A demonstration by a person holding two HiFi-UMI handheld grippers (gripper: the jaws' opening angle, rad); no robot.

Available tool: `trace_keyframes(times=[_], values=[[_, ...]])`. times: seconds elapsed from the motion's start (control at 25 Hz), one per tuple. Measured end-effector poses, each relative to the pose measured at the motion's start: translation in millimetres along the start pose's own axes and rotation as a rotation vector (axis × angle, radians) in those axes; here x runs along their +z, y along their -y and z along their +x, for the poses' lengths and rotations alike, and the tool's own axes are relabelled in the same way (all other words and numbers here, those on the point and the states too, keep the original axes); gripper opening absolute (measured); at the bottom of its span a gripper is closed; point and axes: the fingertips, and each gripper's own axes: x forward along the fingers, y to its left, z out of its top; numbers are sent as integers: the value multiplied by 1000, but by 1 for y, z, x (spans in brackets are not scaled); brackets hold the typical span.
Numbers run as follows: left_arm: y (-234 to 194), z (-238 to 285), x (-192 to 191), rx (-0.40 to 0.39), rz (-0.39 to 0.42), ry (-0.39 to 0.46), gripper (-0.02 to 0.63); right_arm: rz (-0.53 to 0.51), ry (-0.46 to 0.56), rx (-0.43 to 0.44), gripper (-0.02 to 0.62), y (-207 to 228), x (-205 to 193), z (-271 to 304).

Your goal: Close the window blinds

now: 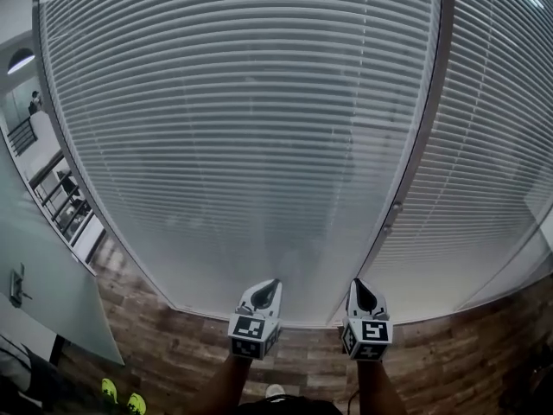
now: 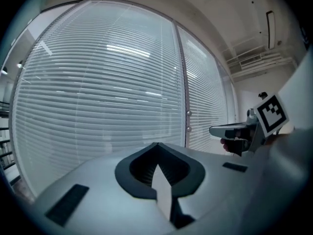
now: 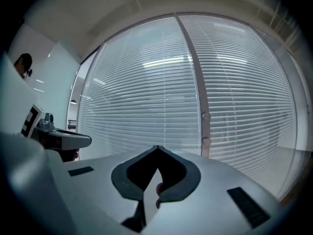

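Note:
White slatted blinds point(image 1: 242, 128) hang down the whole window, as far as the floor. A grey upright post point(image 1: 423, 145) splits them from a second blind panel point(image 1: 497, 145) on the right. Two small knobs point(image 1: 390, 217) sit low on that post. My left gripper point(image 1: 266, 285) and right gripper point(image 1: 361, 285) are side by side low in the head view, level, pointing at the blinds and short of them. Both are shut with nothing between the jaws. In the left gripper view the jaws point(image 2: 155, 145) meet at a point, with the right gripper point(image 2: 217, 130) beside them. The right gripper's jaws point(image 3: 156, 147) also meet.
A wood-plank floor point(image 1: 173, 335) runs under the window. A pale glass partition point(image 1: 52, 275) stands at the left, with a railing point(image 1: 60, 197) seen past it. Green shoes point(image 1: 121, 396) show at the bottom left.

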Motion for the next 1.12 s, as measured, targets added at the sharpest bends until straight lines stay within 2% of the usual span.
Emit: trace_keyframes(times=[0.16,0.36,0.44,0.6,0.84,0.96,1.12], values=[[18,-11,4,7,9,7,0,18,-9,-9,3,5,-5,-18],[50,-41,12,-5,-26,32,0,34,-1,14,3,9,-4,-55],[60,-58,11,12,-70,59,0,40,-5,28,3,8,-12,-72],[89,-82,-5,44,-66,67,0,57,-60,5,3,17,-33,-112],[123,-123,-29,121,-106,63,0,57,-41,18,3,28,-50,-167],[138,-156,-32,146,-84,49,0,64,-45,30,3,21,-51,-197],[168,-201,-36,125,-37,20,0,73,-54,17,3,12,-53,-245]])
